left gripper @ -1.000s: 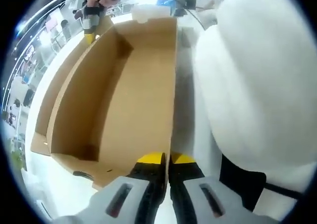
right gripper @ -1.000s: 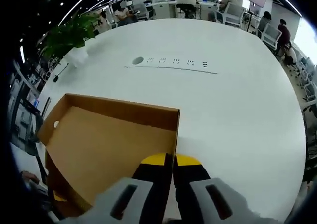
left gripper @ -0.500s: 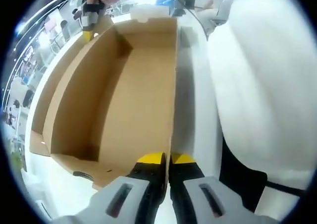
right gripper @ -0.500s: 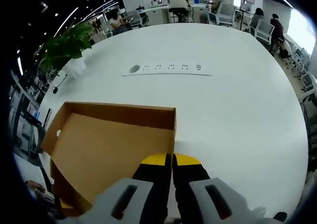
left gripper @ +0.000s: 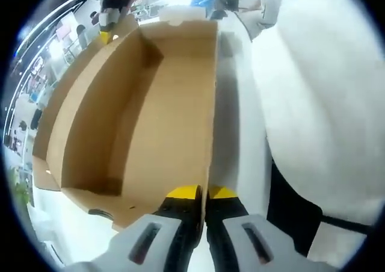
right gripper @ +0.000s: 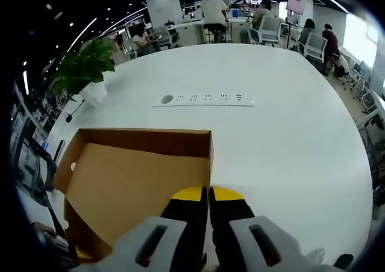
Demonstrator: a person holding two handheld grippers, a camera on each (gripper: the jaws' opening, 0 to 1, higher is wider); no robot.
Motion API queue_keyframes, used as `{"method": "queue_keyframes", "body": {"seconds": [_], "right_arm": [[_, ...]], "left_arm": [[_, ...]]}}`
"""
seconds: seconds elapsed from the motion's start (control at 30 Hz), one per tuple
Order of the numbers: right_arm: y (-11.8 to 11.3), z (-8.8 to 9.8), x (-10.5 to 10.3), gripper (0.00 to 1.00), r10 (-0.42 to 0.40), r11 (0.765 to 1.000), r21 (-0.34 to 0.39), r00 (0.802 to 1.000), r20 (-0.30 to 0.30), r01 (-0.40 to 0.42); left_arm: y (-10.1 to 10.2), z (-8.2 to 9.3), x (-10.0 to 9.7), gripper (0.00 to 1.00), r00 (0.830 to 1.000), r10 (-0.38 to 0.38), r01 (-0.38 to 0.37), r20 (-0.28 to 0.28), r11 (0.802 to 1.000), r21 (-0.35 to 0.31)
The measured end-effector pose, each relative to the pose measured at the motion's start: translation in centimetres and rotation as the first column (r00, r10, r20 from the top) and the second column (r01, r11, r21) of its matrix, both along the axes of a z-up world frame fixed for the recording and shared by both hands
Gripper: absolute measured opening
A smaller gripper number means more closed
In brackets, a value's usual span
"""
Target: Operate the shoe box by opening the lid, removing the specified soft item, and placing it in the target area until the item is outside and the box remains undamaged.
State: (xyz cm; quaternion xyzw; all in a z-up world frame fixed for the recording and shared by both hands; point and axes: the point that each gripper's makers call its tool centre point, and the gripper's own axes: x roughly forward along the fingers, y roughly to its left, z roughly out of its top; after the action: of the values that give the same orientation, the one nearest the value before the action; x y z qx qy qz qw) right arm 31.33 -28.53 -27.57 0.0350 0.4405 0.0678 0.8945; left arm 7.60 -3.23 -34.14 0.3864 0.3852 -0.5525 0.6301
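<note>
Tools (left gripper: 203, 192) (right gripper: 209, 193) level, each pinching shoe box (left gripper: 162, 103) wall, at opposite ends.

box (right gripper: 132, 176) on table (right gripper: 289, 139)

Since a second ago your right gripper (right gripper: 209, 194), pinched on the shoe box (right gripper: 132, 182) wall, has lifted its view: more of the white table (right gripper: 283, 145) now spreads beyond the jaws. Beyond your left gripper (left gripper: 203, 194) jaws, the far gripper (left gripper: 108, 25) has slid farther away along the box's far corner.
</note>
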Motion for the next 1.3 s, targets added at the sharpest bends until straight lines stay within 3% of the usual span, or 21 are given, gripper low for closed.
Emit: {"method": "queue_keyframes", "body": {"seconds": [0.37, 0.73, 0.97, 1.3], "right_arm": [[0.0, 0.9, -0.2, 0.00, -0.029, 0.999, 0.029, 0.999, 0.036, 0.028], [0.4, 3.1, -0.6, 0.00, -0.032, 0.998, 0.053, 0.991, 0.129, 0.026], [0.2, 3.0, -1.2, 0.00, -0.022, 1.000, 0.021, 0.988, 0.154, 0.019], [-0.2, 4.0, -2.3, 0.00, -0.040, 0.998, 0.058, 0.977, 0.208, 0.029]], "left_arm": [[0.1, -0.1, -0.1, 0.02, 1.000, 0.010, -0.010, -0.023, 1.000, 0.015], [0.2, -0.2, -0.2, 0.02, 0.999, 0.033, -0.032, -0.038, 0.999, 0.024], [0.3, -0.2, -0.3, 0.02, 0.999, 0.029, -0.028, -0.045, 0.999, 0.029], [0.5, -0.3, -0.4, 0.02, 0.998, 0.024, -0.021, -0.054, 0.999, 0.042]]}}
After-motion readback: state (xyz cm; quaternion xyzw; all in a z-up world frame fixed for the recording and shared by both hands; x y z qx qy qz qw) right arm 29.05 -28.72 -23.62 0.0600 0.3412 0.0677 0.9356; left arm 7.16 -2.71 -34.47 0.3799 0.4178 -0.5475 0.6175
